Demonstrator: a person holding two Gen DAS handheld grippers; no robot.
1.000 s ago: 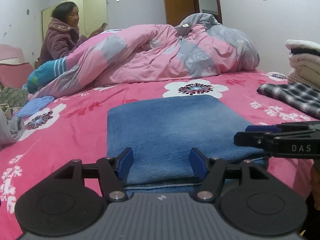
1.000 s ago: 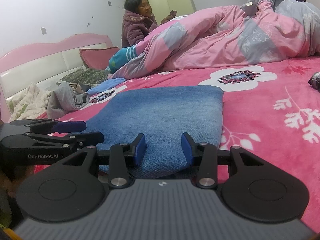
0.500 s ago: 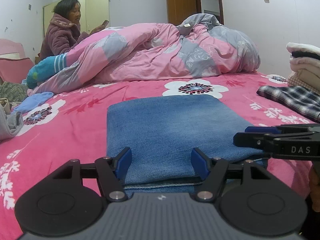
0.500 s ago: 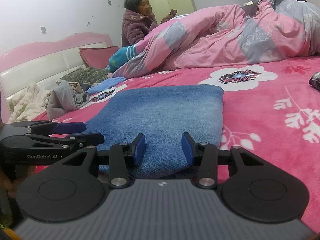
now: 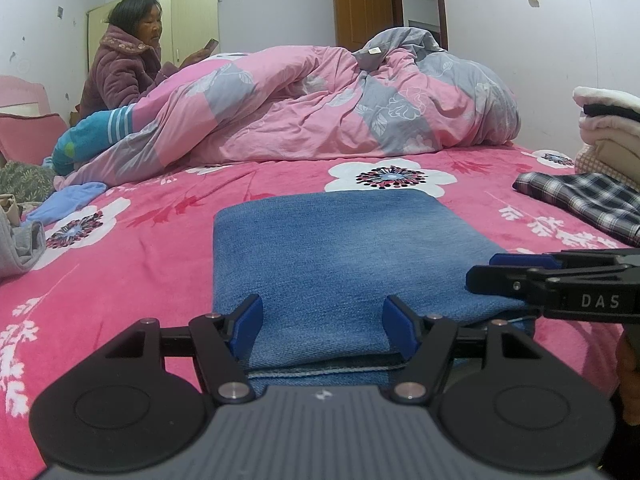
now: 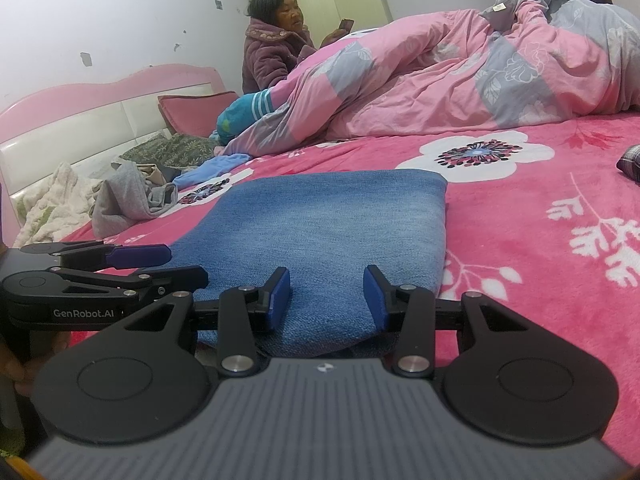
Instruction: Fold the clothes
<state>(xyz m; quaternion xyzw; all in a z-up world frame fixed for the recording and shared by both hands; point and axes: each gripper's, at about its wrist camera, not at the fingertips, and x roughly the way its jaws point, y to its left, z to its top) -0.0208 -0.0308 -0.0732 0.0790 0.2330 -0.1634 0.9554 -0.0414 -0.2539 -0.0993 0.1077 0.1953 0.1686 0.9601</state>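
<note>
My left hand-held gripper (image 5: 322,330) and my right hand-held gripper (image 6: 326,300) sit side by side at the near edge of a folded blue denim garment (image 5: 344,256), which lies flat on the bed (image 5: 132,256) over a pink floral bedspread. In the left wrist view, the two blue pads (image 5: 247,326) of the left hand-held gripper stand well apart, one on either side of the garment's near fold, with cloth visible between them; they do not press on it, so its jaws are open. In the right wrist view, the pads (image 6: 277,298) of the right hand-held gripper stand closer together but likewise apart, framing the near edge of the denim without clamping it, so it too is open. Each view shows the other hand-held gripper from the side, at the garment's corner. Beyond the garment a rumpled pink and grey quilt (image 5: 320,108) is heaped across the far side of the bed. A person in a purple padded jacket (image 5: 120,72) sits behind the quilt holding a phone (image 5: 211,45). At the right edge of the left wrist view lie a plaid garment (image 5: 580,200) and a stack of folded clothes (image 5: 608,132). In the right wrist view, loose grey clothing (image 6: 128,200) and a pale blue item (image 6: 216,168) lie near the pink headboard (image 6: 100,96).
</note>
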